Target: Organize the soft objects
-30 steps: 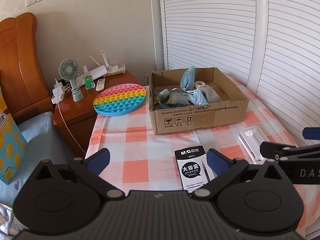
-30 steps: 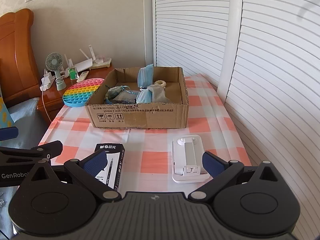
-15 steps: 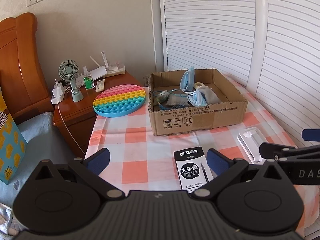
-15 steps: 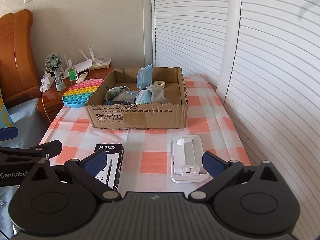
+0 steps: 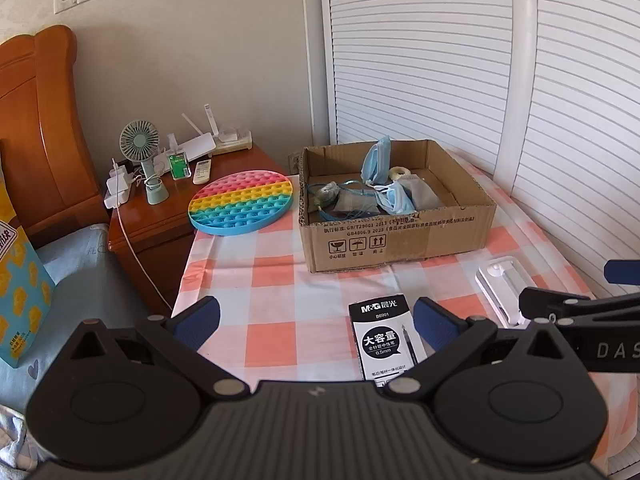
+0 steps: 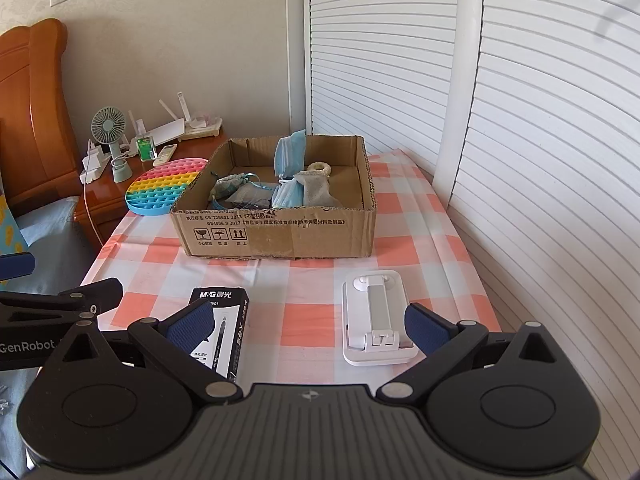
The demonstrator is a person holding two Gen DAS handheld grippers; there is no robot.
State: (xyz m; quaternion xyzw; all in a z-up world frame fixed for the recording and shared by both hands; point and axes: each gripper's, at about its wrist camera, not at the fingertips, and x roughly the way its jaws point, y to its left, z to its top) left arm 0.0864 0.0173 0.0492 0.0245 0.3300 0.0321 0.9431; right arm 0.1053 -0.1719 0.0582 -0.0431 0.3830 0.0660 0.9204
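The black pen box (image 5: 383, 336), lying just ahead of the left tool (image 5: 316, 318) on the tabletop, reads "M&G" with Chinese characters beside it, then "B6901", three big white characters in a speech bubble, and "0.5mm". Farther ahead, the near wall of the cardboard box (image 6: 276, 232) carries a printed line with "GB/T29601 2013", under it "GB4806.9 2023", and three handling signs: a glass, an umbrella, two upward arrows. The left tool's side arm (image 6: 28, 346) is lettered "GenRobot"; the right tool's arm (image 5: 616, 350) shows "DAS", cut off by the picture's edge.
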